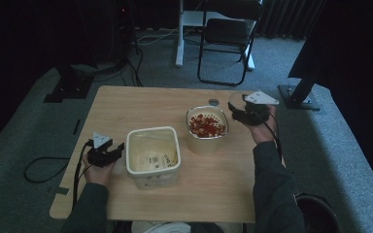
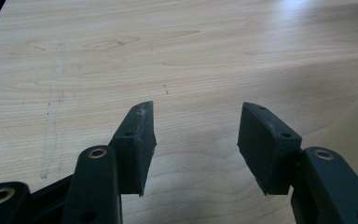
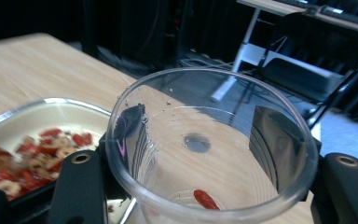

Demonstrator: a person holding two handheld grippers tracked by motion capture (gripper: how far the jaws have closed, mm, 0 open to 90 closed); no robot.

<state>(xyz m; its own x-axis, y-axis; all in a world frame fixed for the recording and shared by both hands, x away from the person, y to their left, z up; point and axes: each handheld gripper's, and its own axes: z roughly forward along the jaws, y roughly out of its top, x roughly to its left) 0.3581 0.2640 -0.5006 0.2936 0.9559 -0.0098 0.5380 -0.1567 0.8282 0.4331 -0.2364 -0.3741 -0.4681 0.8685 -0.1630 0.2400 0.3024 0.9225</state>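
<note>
Beside the far right edge of the metal container [image 1: 207,130], the right hand-held gripper [image 1: 243,112] pinches a clear plastic cup [image 3: 214,149], one black jaw pressed against each side of its wall. That cup sits tilted in the jaws, its open rim facing the right gripper view, and a single red piece [image 3: 206,199] lies at the bottom of it. The metal container holds a heap of red and pale bits [image 1: 206,125] and stands on the wooden table [image 1: 141,104], toward the table's right half. Just left of the metal container, nearer the person, stands a taller cream plastic tub [image 1: 153,155] with a rounded square rim, its inside pale and its clear lower wall showing dark specks. Left of that tub, close to its rim but apart from it, the left hand-held gripper [image 1: 119,149] rests low over the table with its jaws spread and nothing between them; the left gripper view shows bare wood grain in the gap. Beyond the far edge of the table, a black folding chair [image 1: 228,36] stands on grey carpet.
</note>
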